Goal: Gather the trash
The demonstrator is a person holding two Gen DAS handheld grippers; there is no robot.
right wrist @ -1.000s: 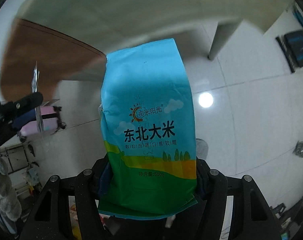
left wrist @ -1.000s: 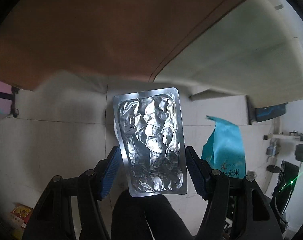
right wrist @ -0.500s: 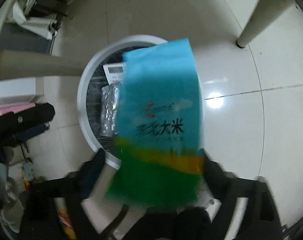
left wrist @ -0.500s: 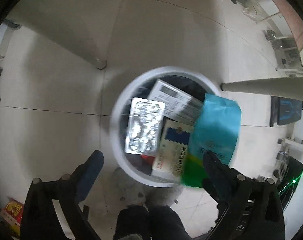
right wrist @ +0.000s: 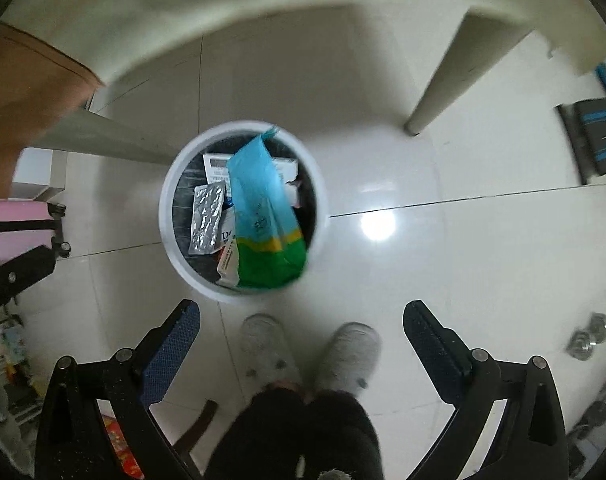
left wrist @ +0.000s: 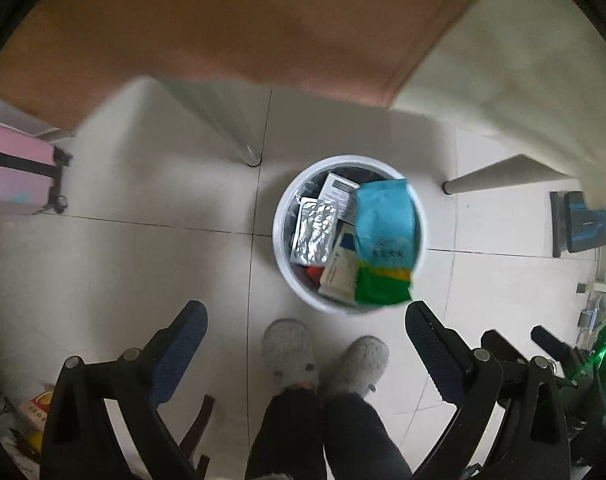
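Trash sits in the white bin point(left wrist: 281, 236) on the tiled floor. Left wrist view: left gripper point(left wrist: 306, 320) spread wide, nothing between the jaws, pointing down. Foil pack point(left wrist: 315, 232) lies inside at left, blue-green bag point(left wrist: 385, 240) leans on the right rim, boxes point(left wrist: 339, 274) under both. Slippers point(left wrist: 289, 352) just below the bin.

Right wrist view: right gripper point(right wrist: 301, 318) also wide apart and empty. Bag point(right wrist: 263, 216) stands tilted in the bin point(right wrist: 167, 216), foil pack point(right wrist: 207, 218) beside it at left. Pink suitcase point(right wrist: 15, 230) at far left.
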